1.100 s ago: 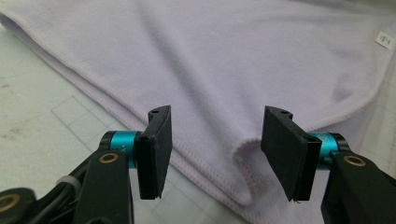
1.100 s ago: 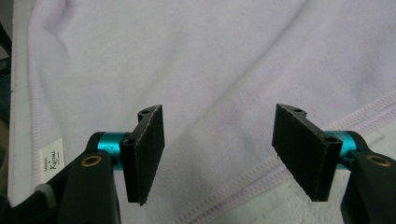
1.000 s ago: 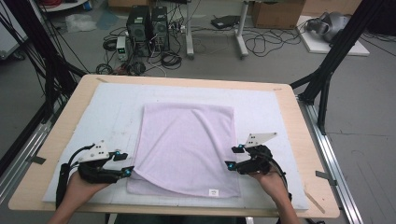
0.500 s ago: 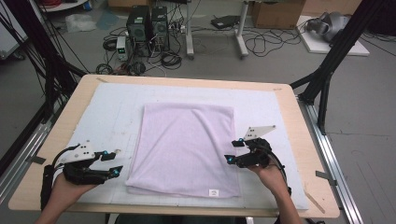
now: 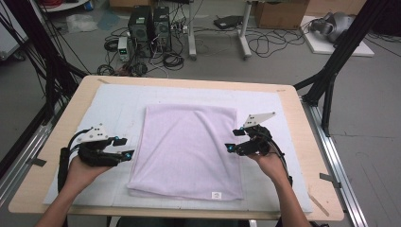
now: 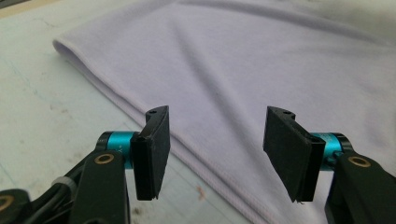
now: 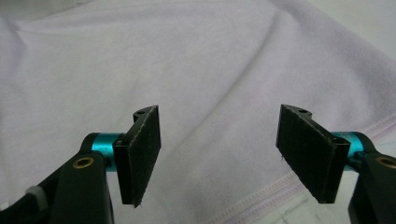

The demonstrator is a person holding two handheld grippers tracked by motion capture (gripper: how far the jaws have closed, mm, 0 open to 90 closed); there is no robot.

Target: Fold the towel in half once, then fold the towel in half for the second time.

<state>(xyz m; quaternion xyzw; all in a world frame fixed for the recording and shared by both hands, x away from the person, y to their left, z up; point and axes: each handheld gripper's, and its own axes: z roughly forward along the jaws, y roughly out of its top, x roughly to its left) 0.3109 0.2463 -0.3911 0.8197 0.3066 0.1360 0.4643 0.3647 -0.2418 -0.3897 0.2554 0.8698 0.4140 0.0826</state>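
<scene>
A lilac cloth (image 5: 187, 149) lies folded flat on a white mat (image 5: 118, 104), with a small label (image 5: 216, 195) at its near right corner. My left gripper (image 5: 124, 147) hovers just off the cloth's left edge, pointing at it. In the left gripper view its jaws (image 6: 217, 147) stand open over the hemmed edge of the cloth (image 6: 243, 60), nothing between the pads. My right gripper (image 5: 232, 140) is at the cloth's right edge, halfway along. Its jaws (image 7: 219, 149) are open above the cloth (image 7: 187, 60) and its hem, gripping nothing.
The mat covers most of a wooden table (image 5: 189, 80). Black frame legs (image 5: 331, 80) stand at the right and left corners. Computers (image 5: 149, 23) and cables sit on the floor beyond the far edge.
Both hands have moved away from the table's near edge, along the cloth's sides. The left one first drew out to the left, then came back toward the cloth's edge. The cloth lies as before.
</scene>
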